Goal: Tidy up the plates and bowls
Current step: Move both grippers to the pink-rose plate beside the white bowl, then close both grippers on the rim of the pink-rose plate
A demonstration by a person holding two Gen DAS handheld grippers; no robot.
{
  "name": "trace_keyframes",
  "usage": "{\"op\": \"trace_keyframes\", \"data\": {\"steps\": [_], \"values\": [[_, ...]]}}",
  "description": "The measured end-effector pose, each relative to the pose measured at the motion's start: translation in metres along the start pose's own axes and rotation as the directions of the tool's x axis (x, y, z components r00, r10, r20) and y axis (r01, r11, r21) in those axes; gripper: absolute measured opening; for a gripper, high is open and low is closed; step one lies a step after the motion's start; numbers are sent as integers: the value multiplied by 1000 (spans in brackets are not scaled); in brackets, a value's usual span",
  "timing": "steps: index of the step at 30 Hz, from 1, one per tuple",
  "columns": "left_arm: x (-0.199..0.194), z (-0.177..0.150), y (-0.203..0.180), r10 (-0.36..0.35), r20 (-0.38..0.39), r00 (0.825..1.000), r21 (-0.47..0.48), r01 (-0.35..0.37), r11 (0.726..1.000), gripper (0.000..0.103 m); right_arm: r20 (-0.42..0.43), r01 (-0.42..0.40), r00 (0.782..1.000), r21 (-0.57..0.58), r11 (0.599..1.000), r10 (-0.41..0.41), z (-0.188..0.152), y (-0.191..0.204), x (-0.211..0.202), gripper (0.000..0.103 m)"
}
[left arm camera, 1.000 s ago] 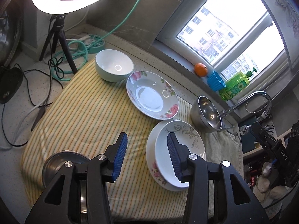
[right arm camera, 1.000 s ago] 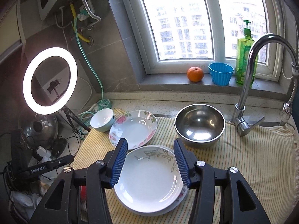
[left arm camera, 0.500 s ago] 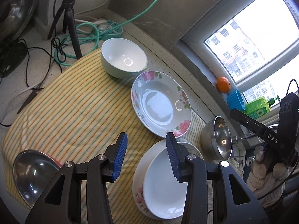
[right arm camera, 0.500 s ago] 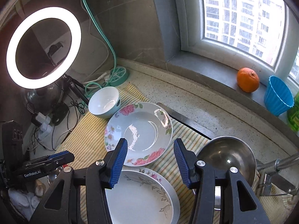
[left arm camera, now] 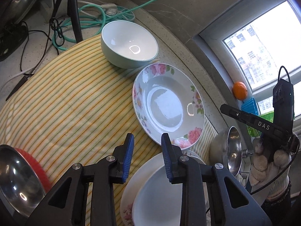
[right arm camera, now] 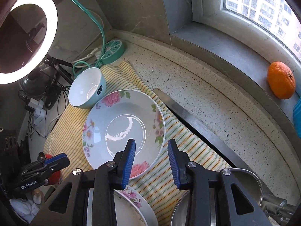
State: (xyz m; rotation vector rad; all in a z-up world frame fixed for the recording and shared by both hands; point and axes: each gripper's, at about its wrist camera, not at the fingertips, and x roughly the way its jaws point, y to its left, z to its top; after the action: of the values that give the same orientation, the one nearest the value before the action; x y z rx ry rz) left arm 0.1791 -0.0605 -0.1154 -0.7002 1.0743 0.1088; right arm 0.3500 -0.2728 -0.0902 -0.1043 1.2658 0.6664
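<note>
A deep floral plate [left arm camera: 167, 107] [right arm camera: 122, 126] lies on the striped yellow cloth [left arm camera: 62, 103]. A pale green bowl [left arm camera: 129, 45] [right arm camera: 86, 88] stands just behind it. Two stacked plates [left arm camera: 150, 194] [right arm camera: 131, 207] lie at the near edge. My left gripper [left arm camera: 147, 159] is open and empty, just short of the floral plate's near rim. My right gripper [right arm camera: 151, 161] is open and empty, its left finger over the floral plate's near right rim. A steel bowl [left arm camera: 227, 150] [right arm camera: 235, 197] stands to the right.
Another steel bowl [left arm camera: 17, 177] with a red item beside it sits at the cloth's near left. A ring light on a tripod [right arm camera: 28, 37], a green power strip [right arm camera: 111, 50] and cables crowd the far left corner. An orange [right arm camera: 281, 80] lies on the window sill.
Both grippers have moved forward and lower towards the floral plate, which now looms larger. Both stay open and empty. The dishes have not moved.
</note>
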Motion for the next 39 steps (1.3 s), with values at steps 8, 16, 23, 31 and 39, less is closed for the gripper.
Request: {"op": "trace_keyframes", "data": {"steps": [8, 16, 23, 31, 39], "values": [[15, 6, -2, 28, -15, 999, -8, -28, 1000, 21, -54, -1, 999, -19, 1000, 0, 15, -3, 22, 26], [24, 12, 2, 29, -26, 999, -32, -30, 999, 20, -97, -6, 995, 17, 1000, 7, 26, -15, 38, 23], [30, 15, 4, 30, -33, 999, -45, -32, 998, 20, -131, -28, 991, 32, 999, 32, 29, -16, 53, 21], [40, 20, 4, 33, -42, 999, -53, -35, 998, 19, -150, -28, 988, 35, 999, 33, 31, -19, 61, 20], [49, 24, 2, 37, -54, 998, -49, -40, 998, 12, -166, -35, 985, 49, 998, 43, 31, -22, 70, 18]]}}
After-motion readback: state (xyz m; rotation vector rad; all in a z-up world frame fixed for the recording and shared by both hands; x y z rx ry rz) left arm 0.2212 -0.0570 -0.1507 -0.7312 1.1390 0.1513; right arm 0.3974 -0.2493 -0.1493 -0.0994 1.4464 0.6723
